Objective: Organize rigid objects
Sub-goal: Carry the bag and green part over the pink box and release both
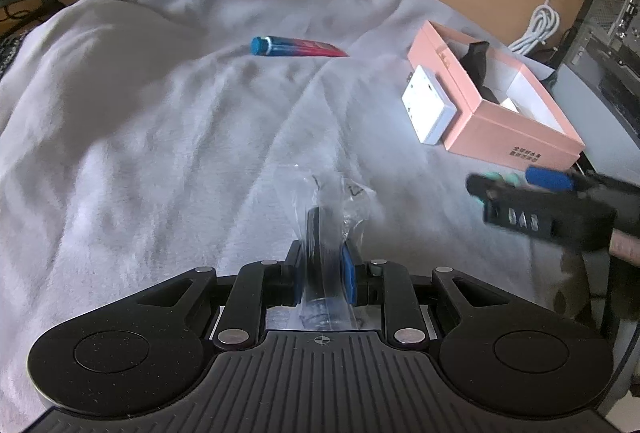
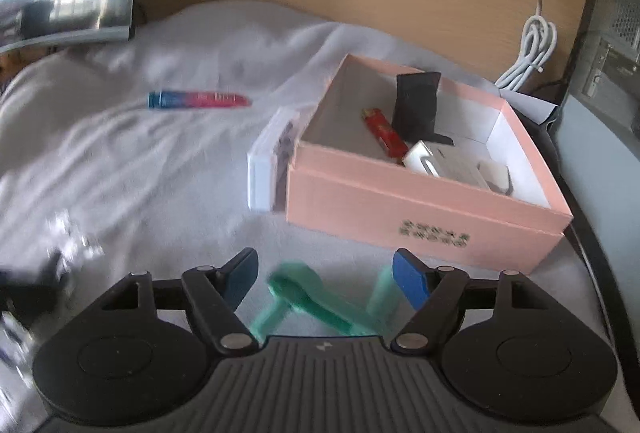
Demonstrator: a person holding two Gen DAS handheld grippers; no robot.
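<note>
I am clamping my left gripper [image 1: 323, 265] on a clear plastic bag [image 1: 328, 201] above the white blanket [image 1: 140, 137]. My right gripper [image 2: 324, 279] is standing apart around a green clip [image 2: 320, 303], near the pink box [image 2: 424, 209].

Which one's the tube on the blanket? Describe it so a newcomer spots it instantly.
Start at the pink box on the pale blanket. Look left past the white case leaning on the box's side; the tube lies alone on open blanket. It is the only long item there, blue at its capped end and fading to red.
</note>
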